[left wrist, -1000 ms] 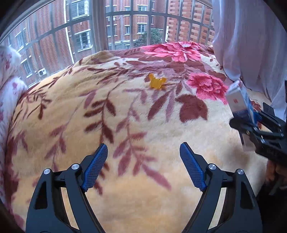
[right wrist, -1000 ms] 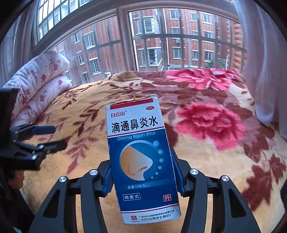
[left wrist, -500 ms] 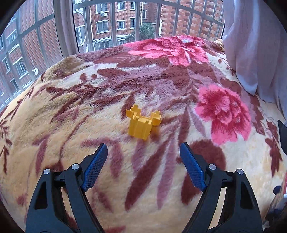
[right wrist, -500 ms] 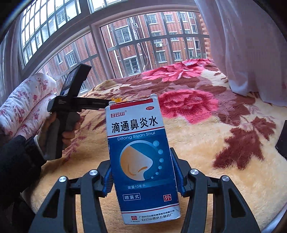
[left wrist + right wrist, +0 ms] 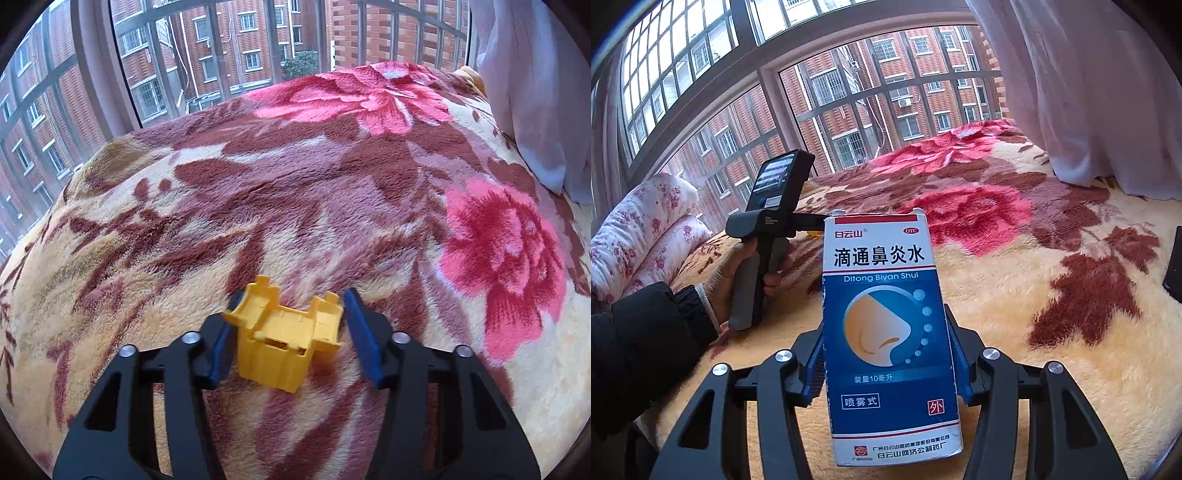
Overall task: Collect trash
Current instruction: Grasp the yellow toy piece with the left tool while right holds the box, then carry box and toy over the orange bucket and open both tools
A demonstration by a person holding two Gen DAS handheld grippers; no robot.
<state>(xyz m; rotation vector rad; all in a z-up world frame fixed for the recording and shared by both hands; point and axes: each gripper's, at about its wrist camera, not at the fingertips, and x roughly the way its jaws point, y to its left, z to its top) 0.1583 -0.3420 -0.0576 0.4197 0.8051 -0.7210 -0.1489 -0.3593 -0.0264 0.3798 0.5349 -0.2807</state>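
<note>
A small yellow plastic piece [image 5: 286, 345], boxy with two notched, flared wings, sits on the plush floral blanket [image 5: 332, 206] at about six o'clock in the left wrist view, right between the blue pads of the left gripper [image 5: 291, 332]. Those tongs are spread around it: the left pad seems to be touching one wing, while the right pad stands just beside the other with a sliver of gap. To take it cleanly, I would squeeze slowly and evenly across the solid body below the wings, since the thin flares could flex or let the piece twist out, and the soft pile gives little support underneath. In the right wrist view, the right gripper [image 5: 888, 363] is clamped on an upright blue-and-white nasal spray carton [image 5: 886, 332], with the person's left hand [image 5: 738, 280] at nine o'clock, near the floral pillows [image 5: 646, 229].
</note>
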